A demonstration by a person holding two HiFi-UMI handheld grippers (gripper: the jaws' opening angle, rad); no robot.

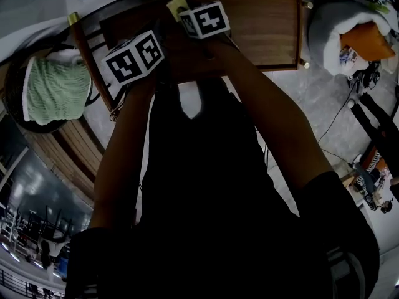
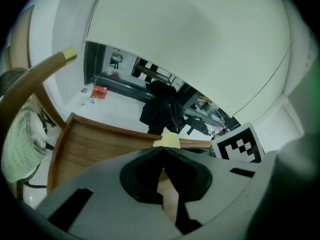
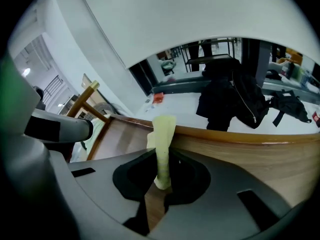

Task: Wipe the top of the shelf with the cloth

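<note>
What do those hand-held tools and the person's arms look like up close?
The left gripper and right gripper each have a smooth grey plastic body with a black hollow around the two jaws. Each carries a white cube with black square markers. No cables show. The person wears a dark top.

Head view is dim for me: the person's torso [image 1: 206, 217] sits near-black against pale floor [image 1: 312, 98]. Fisheye bends every edge; gripper-view corners go black.
</note>
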